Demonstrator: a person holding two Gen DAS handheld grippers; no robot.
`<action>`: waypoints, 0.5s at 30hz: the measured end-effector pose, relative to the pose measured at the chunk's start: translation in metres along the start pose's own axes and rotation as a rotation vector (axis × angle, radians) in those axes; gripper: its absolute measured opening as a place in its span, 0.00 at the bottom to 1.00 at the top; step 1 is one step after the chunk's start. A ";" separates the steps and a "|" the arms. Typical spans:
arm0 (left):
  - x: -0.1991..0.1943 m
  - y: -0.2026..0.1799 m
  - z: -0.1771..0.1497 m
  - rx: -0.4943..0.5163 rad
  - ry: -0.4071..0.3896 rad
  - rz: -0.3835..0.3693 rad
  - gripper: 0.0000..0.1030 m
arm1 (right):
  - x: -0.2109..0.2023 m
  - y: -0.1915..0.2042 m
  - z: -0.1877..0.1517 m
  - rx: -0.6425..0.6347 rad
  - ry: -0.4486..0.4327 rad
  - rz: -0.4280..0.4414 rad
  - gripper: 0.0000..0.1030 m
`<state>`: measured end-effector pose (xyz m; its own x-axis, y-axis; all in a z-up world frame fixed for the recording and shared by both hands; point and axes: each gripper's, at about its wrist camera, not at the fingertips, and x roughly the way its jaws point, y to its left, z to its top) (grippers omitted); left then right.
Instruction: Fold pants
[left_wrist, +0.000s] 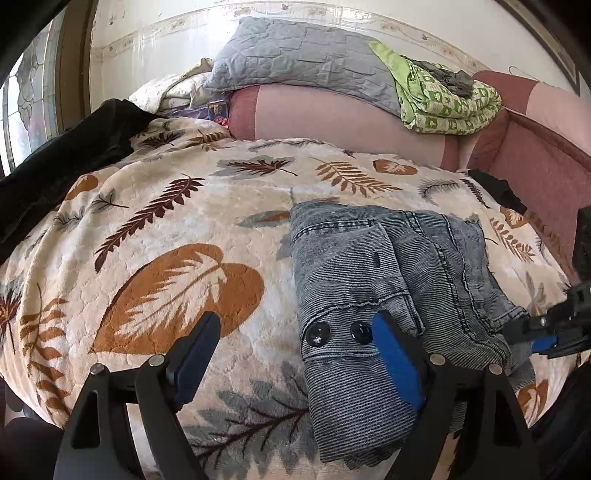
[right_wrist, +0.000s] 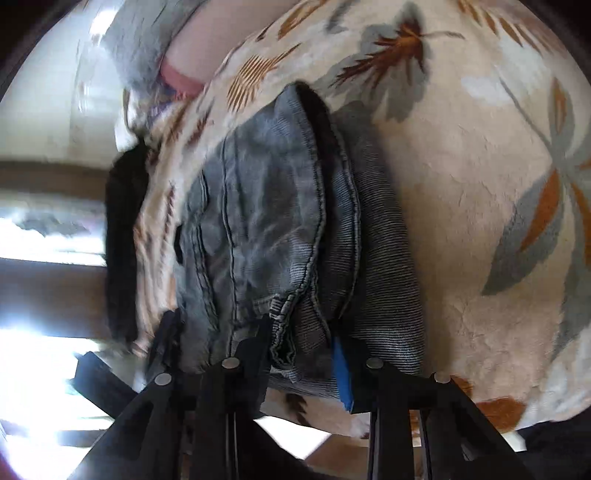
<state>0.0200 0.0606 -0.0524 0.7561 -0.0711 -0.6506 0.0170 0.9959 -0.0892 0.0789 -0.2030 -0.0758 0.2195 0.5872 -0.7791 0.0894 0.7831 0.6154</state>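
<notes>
The grey denim pants (left_wrist: 388, 280) lie folded into a compact bundle on the leaf-patterned blanket (left_wrist: 166, 229), with two black buttons (left_wrist: 338, 334) facing me. My left gripper (left_wrist: 295, 332) is open, one finger (left_wrist: 195, 350) over the blanket and the blue-padded finger (left_wrist: 397, 354) over the pants' near left part. My right gripper (right_wrist: 303, 350) is closed around the edge of the pants (right_wrist: 280, 221), with layers of denim between its fingers; it also shows in the left wrist view (left_wrist: 543, 332) at the bundle's right edge.
A black garment (left_wrist: 62, 162) lies at the blanket's left back. Behind are a pink headboard cushion (left_wrist: 332, 118), a grey quilted pillow (left_wrist: 295, 59) and a green patterned cloth (left_wrist: 443, 99). A window (left_wrist: 26, 103) is at far left.
</notes>
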 end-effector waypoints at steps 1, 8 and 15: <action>0.000 0.000 0.000 0.003 -0.003 0.003 0.82 | 0.000 0.003 -0.001 -0.011 -0.004 -0.013 0.25; -0.017 0.006 0.005 -0.010 -0.058 -0.010 0.82 | -0.030 0.034 -0.017 -0.152 -0.113 -0.059 0.19; 0.003 -0.009 -0.004 0.086 0.030 0.036 0.89 | -0.005 -0.007 -0.024 -0.129 -0.084 -0.124 0.29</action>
<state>0.0198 0.0516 -0.0562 0.7371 -0.0353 -0.6749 0.0468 0.9989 -0.0012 0.0535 -0.2068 -0.0789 0.2952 0.4692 -0.8323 -0.0027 0.8715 0.4904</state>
